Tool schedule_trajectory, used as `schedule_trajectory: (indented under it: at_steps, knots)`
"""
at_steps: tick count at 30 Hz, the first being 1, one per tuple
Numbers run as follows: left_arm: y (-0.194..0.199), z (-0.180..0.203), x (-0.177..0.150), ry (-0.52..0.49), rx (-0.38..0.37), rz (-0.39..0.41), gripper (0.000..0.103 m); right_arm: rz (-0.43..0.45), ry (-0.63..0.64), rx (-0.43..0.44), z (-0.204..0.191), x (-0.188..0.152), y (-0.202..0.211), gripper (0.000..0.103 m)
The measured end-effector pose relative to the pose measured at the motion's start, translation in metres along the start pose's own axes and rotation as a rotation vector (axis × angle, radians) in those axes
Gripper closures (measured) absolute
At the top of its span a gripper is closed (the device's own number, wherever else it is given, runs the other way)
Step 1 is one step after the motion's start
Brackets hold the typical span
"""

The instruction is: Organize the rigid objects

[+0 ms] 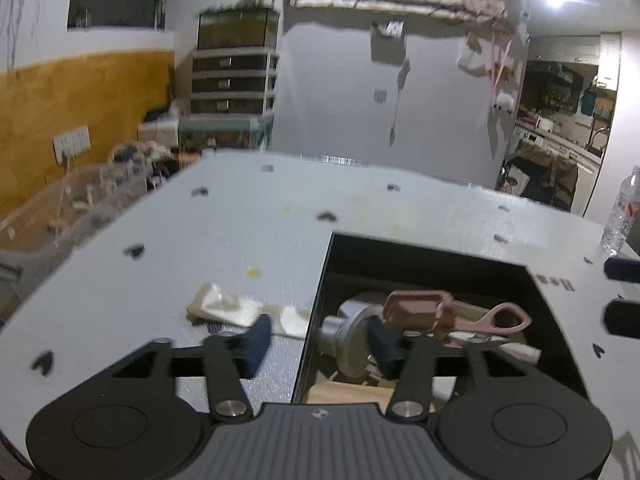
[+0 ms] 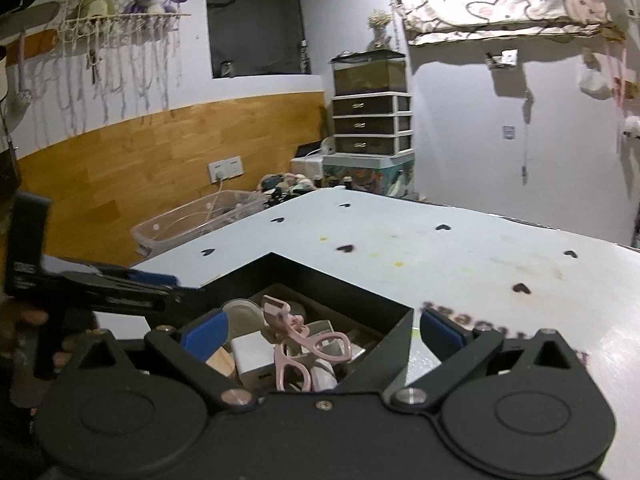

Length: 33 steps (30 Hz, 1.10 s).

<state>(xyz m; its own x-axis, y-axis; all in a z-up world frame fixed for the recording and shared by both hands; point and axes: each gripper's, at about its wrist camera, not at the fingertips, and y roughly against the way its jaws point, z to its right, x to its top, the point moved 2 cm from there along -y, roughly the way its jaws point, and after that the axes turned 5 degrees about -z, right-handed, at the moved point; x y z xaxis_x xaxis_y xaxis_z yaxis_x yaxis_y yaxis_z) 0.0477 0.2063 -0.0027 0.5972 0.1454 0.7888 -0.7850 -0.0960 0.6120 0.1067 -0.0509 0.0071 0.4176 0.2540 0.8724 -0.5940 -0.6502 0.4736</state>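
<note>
A black box (image 1: 556,304) sits on the white table (image 1: 240,232) and holds a pink eyelash curler (image 1: 460,314), a round metal piece (image 1: 352,332) and a wooden block (image 1: 348,394). My left gripper (image 1: 320,340) is open and empty, straddling the box's left wall. A flat cream packet (image 1: 228,306) lies on the table left of the box. In the right wrist view my right gripper (image 2: 320,332) is open and empty above the box (image 2: 392,332), over the curler (image 2: 304,340) and a white block (image 2: 252,354). The left gripper (image 2: 120,288) shows at the left.
A clear water bottle (image 1: 622,212) stands at the table's right edge. A clear plastic bin (image 2: 192,220) sits beyond the table's left edge, against the wood-panelled wall. A drawer tower (image 2: 372,120) stands behind the table. The table (image 2: 460,256) has small dark heart marks.
</note>
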Motion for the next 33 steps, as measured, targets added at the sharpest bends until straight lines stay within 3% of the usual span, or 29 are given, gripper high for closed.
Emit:
schedule_trajectory:
  at_steps: [8,19,27,33]
  knots:
    - [0.052,0.016,-0.010,-0.010,0.003,0.104,0.023,0.064,-0.043,-0.067,-0.008,-0.017,0.029,0.000]
    - [0.097,0.032,-0.037,-0.021,0.024,0.179,0.003,0.136,-0.049,-0.171,-0.026,-0.041,0.071,0.000]
    - [0.118,0.040,-0.053,-0.051,0.019,0.221,0.000,0.173,-0.080,-0.229,-0.030,-0.056,0.093,0.000]
    - [0.126,0.044,-0.061,-0.053,0.063,0.258,0.000,0.180,-0.086,-0.254,-0.031,-0.065,0.104,0.000]
